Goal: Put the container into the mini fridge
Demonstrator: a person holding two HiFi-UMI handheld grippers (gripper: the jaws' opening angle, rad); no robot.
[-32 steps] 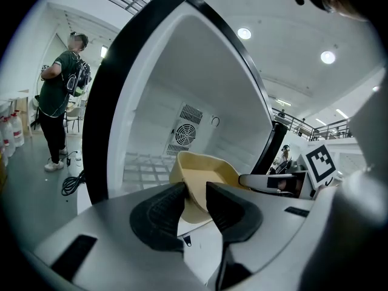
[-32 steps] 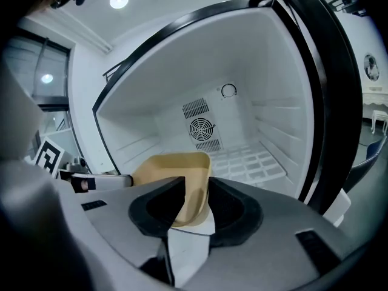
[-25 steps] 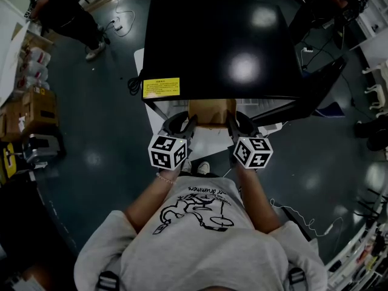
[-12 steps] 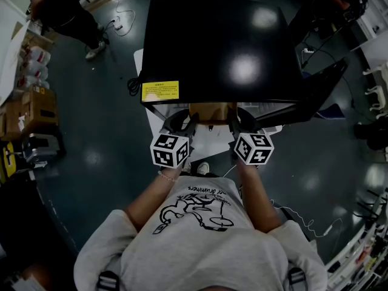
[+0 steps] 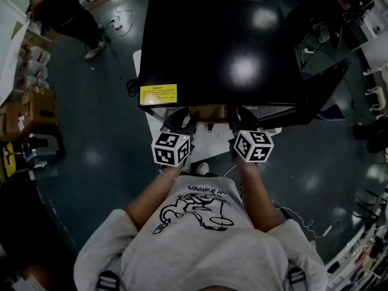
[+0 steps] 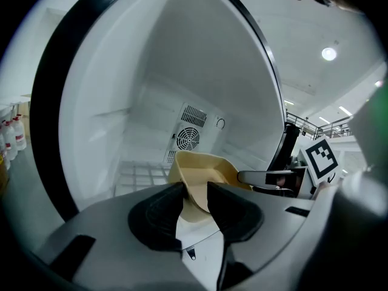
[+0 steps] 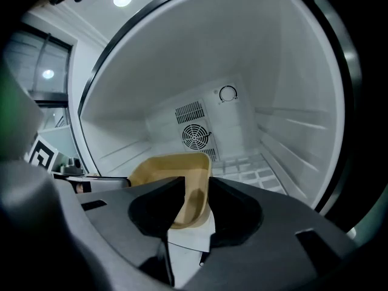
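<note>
A tan open container pokes out from under the black mini fridge, mostly hidden by its top. My left gripper and right gripper flank it. In the left gripper view the container hangs inside the white fridge interior, its near rim between the jaws of the left gripper. Those jaws have just been opening a little, and both pads still touch the rim. In the right gripper view the right gripper is shut on the opposite wall of the container.
The fridge door stands open to the right. A wire shelf and a fan grille mark the fridge's floor and back wall. A yellow label sits on the fridge top. Cardboard boxes and cables lie on the floor around.
Both grippers and the container have moved a little further in under the fridge top. Less of the container shows in the head view than a second ago.
</note>
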